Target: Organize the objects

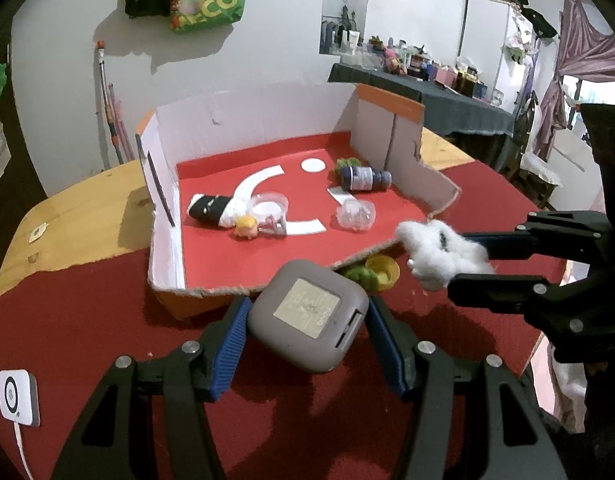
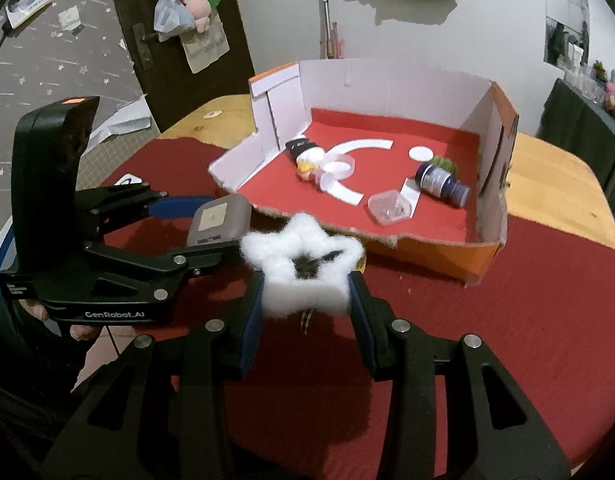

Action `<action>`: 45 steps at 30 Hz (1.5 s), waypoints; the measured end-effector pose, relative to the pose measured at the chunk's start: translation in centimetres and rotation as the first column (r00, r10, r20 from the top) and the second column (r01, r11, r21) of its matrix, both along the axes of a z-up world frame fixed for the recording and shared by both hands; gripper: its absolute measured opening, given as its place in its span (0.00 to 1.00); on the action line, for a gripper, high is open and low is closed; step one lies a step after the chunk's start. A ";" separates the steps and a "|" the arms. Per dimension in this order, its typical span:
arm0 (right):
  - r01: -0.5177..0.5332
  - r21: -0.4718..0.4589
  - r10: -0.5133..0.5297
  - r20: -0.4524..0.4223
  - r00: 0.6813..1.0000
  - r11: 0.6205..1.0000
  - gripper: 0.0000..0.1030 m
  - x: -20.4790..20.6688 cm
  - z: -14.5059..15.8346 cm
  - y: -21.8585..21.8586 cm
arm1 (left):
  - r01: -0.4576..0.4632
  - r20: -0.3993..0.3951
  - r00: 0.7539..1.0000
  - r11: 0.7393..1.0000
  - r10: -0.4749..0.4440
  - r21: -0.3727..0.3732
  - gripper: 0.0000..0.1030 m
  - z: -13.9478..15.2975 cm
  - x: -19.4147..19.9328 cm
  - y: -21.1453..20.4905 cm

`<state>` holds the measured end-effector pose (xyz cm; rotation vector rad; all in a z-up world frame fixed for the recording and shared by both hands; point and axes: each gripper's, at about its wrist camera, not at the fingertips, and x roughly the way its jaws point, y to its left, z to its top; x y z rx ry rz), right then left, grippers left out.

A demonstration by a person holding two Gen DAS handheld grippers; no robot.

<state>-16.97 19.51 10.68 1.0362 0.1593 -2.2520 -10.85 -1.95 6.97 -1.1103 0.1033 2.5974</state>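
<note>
My left gripper [image 1: 307,322] is shut on a grey rounded square case [image 1: 307,316], held above the red cloth just in front of the cardboard box [image 1: 165,248]. My right gripper [image 2: 307,292] is shut on a fluffy white star-shaped ring [image 2: 303,264], held to the right of the case, near the box's torn front edge; it shows in the left wrist view [image 1: 443,252] too. The box's red floor holds a black-and-white sock roll [image 1: 213,210], a small blond figure [image 1: 245,226], clear plastic cups [image 1: 273,206], a clear container [image 1: 355,214] and a dark blue bottle [image 1: 365,178] on its side.
A green toy [image 1: 361,276] and a yellow lid [image 1: 383,270] lie on the red cloth [image 1: 87,320] at the box's front edge. A white square device [image 1: 17,398] with a cable sits at the far left. The wooden table [image 1: 79,208] shows behind the cloth.
</note>
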 end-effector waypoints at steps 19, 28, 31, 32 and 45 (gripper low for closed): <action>-0.007 0.008 0.007 0.085 0.996 1.000 0.37 -5.9 0.7 -0.5 | -0.015 0.073 0.997 1.000 0.013 0.018 0.59 0.5 -5.8 -1.0; -0.041 0.048 0.033 0.152 0.988 0.998 0.37 -8.6 -0.1 -1.7 | 0.000 0.181 0.983 1.000 -0.005 0.028 0.59 -0.9 -8.8 -1.7; -0.046 0.057 0.035 0.181 0.983 0.997 0.37 -9.4 -0.8 -1.8 | 0.006 0.216 0.976 1.000 -0.010 0.019 0.59 -1.8 -9.4 -1.9; -0.047 0.056 0.035 0.190 0.981 0.997 0.37 -9.6 -1.0 -1.8 | 0.008 0.222 0.975 1.000 -0.011 0.017 0.59 -2.0 -9.5 -1.9; -0.074 0.056 0.055 0.288 0.956 0.996 0.37 -11.3 -2.9 -2.6 | 0.038 0.255 0.967 0.998 -0.024 -0.048 0.59 -2.6 -10.8 -1.4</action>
